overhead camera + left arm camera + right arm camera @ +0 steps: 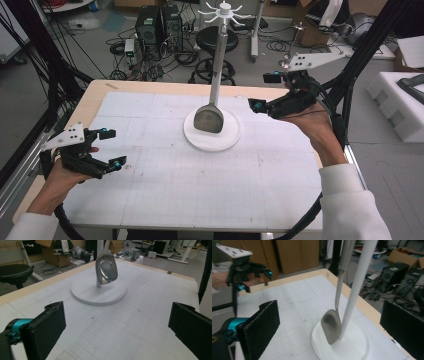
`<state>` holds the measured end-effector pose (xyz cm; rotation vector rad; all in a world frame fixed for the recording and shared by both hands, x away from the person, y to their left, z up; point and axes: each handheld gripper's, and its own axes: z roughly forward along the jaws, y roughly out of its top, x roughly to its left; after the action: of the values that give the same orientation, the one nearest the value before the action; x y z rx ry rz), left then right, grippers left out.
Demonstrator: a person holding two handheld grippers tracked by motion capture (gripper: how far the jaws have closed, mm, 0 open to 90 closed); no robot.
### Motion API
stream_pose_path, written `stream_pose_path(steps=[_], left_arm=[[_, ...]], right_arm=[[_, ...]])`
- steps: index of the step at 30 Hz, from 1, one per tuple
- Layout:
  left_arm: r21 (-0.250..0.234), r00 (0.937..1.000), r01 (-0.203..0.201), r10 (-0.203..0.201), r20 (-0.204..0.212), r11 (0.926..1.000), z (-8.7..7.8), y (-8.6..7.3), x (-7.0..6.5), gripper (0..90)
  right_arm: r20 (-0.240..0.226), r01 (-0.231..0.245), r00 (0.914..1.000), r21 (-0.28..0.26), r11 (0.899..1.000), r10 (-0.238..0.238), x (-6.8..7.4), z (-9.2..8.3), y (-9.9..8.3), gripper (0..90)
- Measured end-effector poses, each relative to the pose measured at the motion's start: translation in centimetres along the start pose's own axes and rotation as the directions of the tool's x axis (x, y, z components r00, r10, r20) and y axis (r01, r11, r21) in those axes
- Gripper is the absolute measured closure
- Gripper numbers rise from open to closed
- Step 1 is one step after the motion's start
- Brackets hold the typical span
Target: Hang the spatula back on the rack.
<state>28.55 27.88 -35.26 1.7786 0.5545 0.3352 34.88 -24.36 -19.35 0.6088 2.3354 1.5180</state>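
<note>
A white stand rises from a round base [227, 140] at the middle of the table, with hooks at its top [225, 10]. A metal spoon [209, 119] hangs from it, bowl down just above the base. The spoon [106, 268] and base [100, 293] lie ahead of my left gripper [116, 325]. My left gripper [113, 148] hovers open and empty over the table's left side. My right gripper [264, 91] is open just right of the stand, nothing between its jaws. In the right gripper view [329, 315] the spoon [331, 326] hangs beside the pole [357, 290], with the left gripper [257, 277] beyond.
The table [165, 190] bears a white gridded mat. Behind it on the floor are a black stool [215, 42], computer towers [160, 25] and loose cables. White foam blocks [400, 100] sit off the right edge. Black frame struts [365, 45] rise at the right.
</note>
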Motion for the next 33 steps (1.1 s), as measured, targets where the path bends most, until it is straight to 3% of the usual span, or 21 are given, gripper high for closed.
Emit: stream_pose_path(steps=[5,16,20,25,30,33], left_arm=[[-0.002,0.9998,-0.02,0.02,0.005,0.9998,-0.2,-0.2,-0.3,1.7],[-0.007,1.0,-0.004,0.004,-0.005,1.0,-0.1,-1.6,-0.5,1.7],[-0.007,0.9995,-0.014,0.013,-0.03,0.9999,-0.2,-2.0,-0.4,1.7],[-0.025,0.9989,0.003,-0.004,-0.047,0.9997,-0.3,-2.7,-0.2,1.7],[-0.026,0.9986,0.009,-0.01,-0.052,0.9996,-0.3,-3.6,-0.3,1.7],[-0.028,0.998,0.017,-0.019,-0.06,0.9995,-0.4,-3.8,-0.2,1.7]], right_arm=[[-0.002,0.019,0.9998,-0.019,1.0,-0.019,1.1,-0.7,-1.9,0.2],[0.094,0.033,0.9952,-0.099,0.995,-0.024,2.9,-2.6,-9.2,0.2],[0.126,0.012,0.992,-0.127,0.992,0.004,3.3,-3.0,-12.1,0.2],[0.16,-0.02,0.9861,-0.146,0.989,0.043,3.1,-2.6,-15.8,0.2],[0.154,-0.061,0.9839,-0.187,0.98,0.091,3.1,-2.0,-18.9,0.2],[0.145,-0.067,0.9848,-0.192,0.979,0.096,3.1,-1.9,-20.0,0.2]])
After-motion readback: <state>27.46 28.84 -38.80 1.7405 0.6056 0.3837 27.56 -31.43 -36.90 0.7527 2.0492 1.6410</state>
